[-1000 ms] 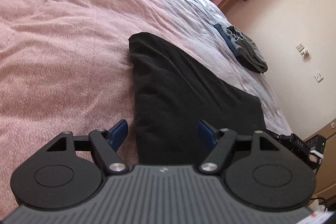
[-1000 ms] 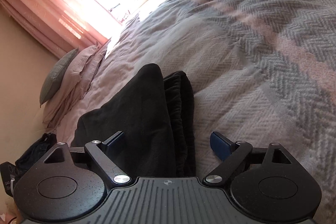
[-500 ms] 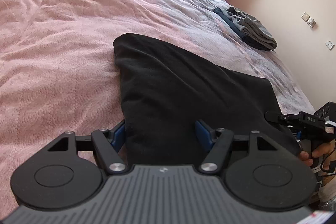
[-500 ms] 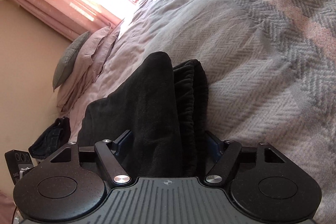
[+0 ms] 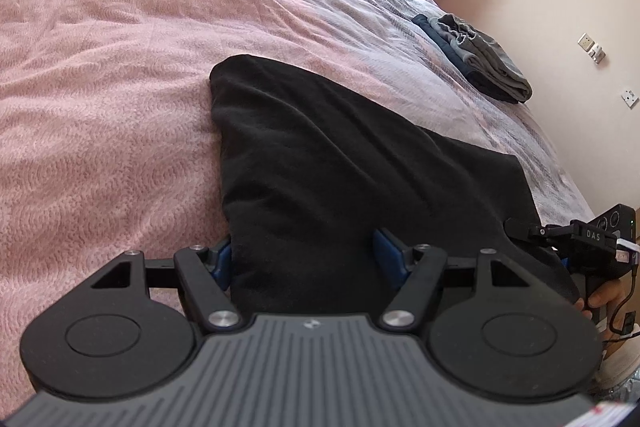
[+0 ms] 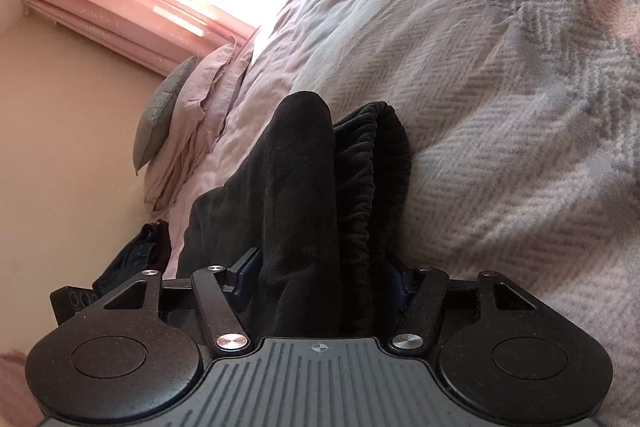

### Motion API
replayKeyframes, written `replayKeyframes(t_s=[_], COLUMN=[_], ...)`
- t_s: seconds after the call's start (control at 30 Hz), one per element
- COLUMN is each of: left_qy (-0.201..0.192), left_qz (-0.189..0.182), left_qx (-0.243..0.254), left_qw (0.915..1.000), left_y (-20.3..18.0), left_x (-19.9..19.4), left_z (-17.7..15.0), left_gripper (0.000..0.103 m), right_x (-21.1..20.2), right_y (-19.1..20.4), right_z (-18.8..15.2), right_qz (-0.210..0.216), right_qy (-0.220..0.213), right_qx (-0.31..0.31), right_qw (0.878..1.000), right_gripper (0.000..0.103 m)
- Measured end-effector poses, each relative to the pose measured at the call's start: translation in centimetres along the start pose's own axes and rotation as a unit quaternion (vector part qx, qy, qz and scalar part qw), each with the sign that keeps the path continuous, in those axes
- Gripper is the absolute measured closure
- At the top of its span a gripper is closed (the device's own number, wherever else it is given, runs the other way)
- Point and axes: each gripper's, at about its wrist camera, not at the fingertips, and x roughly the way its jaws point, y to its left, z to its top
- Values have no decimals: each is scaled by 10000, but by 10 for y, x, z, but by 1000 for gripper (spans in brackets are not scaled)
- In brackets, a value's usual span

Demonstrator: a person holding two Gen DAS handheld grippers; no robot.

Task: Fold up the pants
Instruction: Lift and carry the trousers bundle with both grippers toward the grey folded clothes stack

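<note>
The black pants (image 5: 344,163) lie folded lengthwise on the bed, a dark wedge narrowing toward the far end. My left gripper (image 5: 306,259) is open and straddles their near edge. Its left pad (image 5: 222,263) is at the fabric's side and the right pad (image 5: 390,257) rests over the cloth. In the right wrist view the bunched elastic waistband end of the pants (image 6: 320,195) fills the gap of my right gripper (image 6: 322,277). Its jaws are closing around that bundle, and a sliver of space still shows beside the left pad (image 6: 246,269). The right gripper (image 5: 576,239) also shows at the pants' right corner.
A pink quilted duvet (image 5: 100,87) covers the left of the bed and a grey herringbone blanket (image 6: 500,87) the right. A folded pile of grey and blue clothes (image 5: 480,59) sits far right. Pillows (image 6: 188,115) lie near the curtained window. A hand (image 5: 604,297) holds the right gripper.
Both grippers slid forward onto the pants, so fabric now sits between each pair of jaws. The right jaws have narrowed around the waistband end.
</note>
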Motion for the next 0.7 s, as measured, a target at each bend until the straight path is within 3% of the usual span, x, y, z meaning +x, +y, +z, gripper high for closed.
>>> replayKeyframes(t_s=[0.13,0.27,0.33,0.5,0.7], left_qy=[-17,-52,-3,208,545], left_qz=[33,131,222,519,511], left_qx=[167,478,364,114,-27], left_qw=[9999,9988,9991,9984,9972], left_y=[-5,-15,-19,-34,-65], left_x=[2,-1,-4,-18,-43], left_z=[0,0,2,22,61], left_gripper=[46,58,62,80,85], right_x=[4,-2,-5,-16,-44], right_y=[-3,-3,-2,24,67], right_z=[1,-5,-7,-4,15], right_qz=[105,148,135,-278,-705], right_qy=[22,-19,-57,-33,118], right_qx=[-73,-119,-70,76,430], right_qw=[9999,9998,9999,9996,9965], right_gripper=[47,56,58,66,68])
